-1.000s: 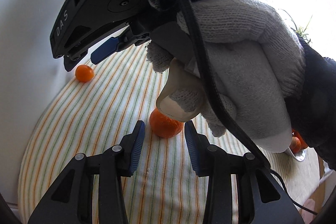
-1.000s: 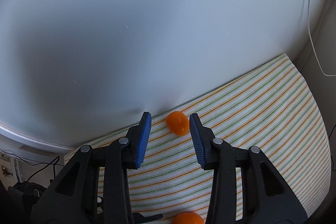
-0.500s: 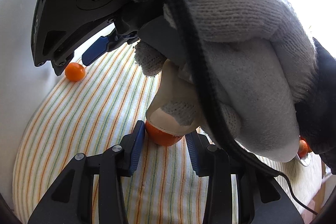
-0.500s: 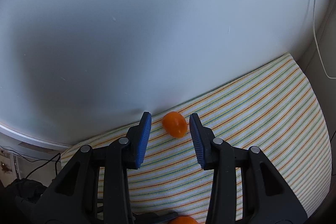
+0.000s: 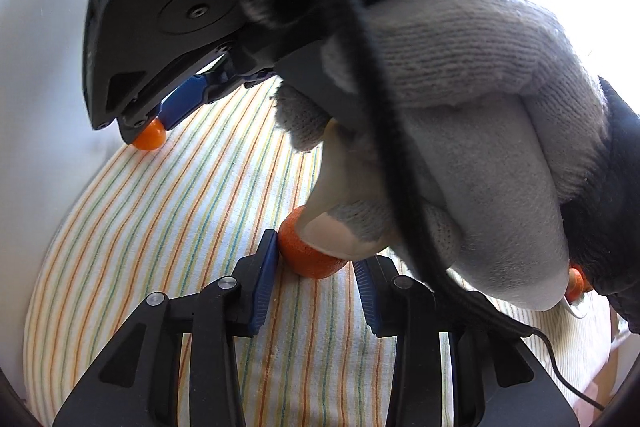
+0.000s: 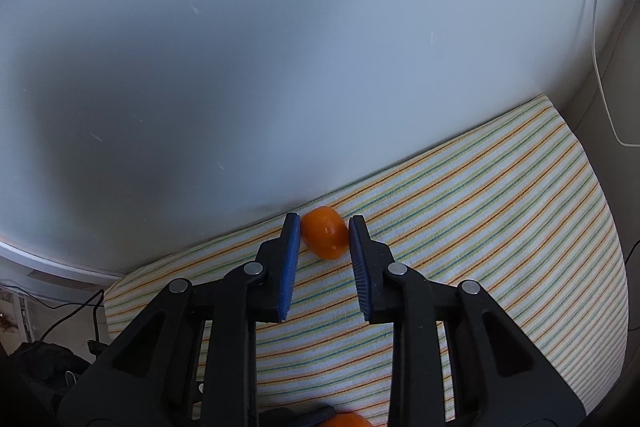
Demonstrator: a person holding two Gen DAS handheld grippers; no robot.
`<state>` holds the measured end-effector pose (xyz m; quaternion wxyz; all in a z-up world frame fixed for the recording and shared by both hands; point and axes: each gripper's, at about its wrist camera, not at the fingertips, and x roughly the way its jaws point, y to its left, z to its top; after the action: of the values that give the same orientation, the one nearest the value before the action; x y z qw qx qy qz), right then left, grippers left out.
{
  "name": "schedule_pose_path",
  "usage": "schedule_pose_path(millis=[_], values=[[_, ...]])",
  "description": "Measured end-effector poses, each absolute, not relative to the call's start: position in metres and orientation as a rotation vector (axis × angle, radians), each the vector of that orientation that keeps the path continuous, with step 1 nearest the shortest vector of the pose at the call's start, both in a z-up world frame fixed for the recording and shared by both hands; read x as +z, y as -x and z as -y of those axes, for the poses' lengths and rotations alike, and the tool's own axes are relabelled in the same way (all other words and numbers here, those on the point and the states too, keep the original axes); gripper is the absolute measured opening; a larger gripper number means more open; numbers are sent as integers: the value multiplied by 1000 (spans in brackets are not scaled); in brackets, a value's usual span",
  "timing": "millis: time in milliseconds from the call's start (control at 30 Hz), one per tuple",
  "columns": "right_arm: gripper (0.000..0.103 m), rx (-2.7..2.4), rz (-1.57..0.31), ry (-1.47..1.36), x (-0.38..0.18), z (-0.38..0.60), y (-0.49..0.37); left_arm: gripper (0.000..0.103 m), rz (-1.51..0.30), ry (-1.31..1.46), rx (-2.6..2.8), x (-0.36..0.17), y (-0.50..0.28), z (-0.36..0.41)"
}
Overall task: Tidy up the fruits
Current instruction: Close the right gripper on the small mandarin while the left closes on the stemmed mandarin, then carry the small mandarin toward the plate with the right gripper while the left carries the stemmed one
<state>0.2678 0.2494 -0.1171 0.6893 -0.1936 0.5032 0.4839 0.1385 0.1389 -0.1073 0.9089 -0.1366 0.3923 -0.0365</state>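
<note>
A small orange fruit (image 6: 324, 237) lies on the striped cloth (image 6: 480, 247) right at the foot of the white wall. My right gripper (image 6: 324, 227) is closing on it, and both blue pads press its sides; the left wrist view shows the same fruit (image 5: 149, 139) pinched at that gripper's tip (image 5: 154, 131). A larger orange (image 5: 308, 259) sits between the fingertips of my left gripper (image 5: 316, 255), which is open. Its left pad touches the orange. The person's gloved hand (image 5: 480, 107) hides the top of that orange and part of the right pad.
The white wall (image 6: 280, 67) borders the cloth closely behind the small fruit. Another orange (image 5: 576, 281) lies on a shiny metal item at the far right, mostly behind the glove. A thin cable (image 6: 600, 67) hangs down the wall at the right.
The right gripper's jaws have narrowed onto the small fruit, which now sits pinched between the pads. The larger orange has come in between the left gripper's fingertips.
</note>
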Motion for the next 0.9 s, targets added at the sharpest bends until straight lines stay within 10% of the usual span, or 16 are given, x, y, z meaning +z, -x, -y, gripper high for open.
schedule_pose_path(millis=[900], values=[[26, 1041, -1011, 366, -38, -172, -223, 35, -735, 311, -77, -81, -69, -142]])
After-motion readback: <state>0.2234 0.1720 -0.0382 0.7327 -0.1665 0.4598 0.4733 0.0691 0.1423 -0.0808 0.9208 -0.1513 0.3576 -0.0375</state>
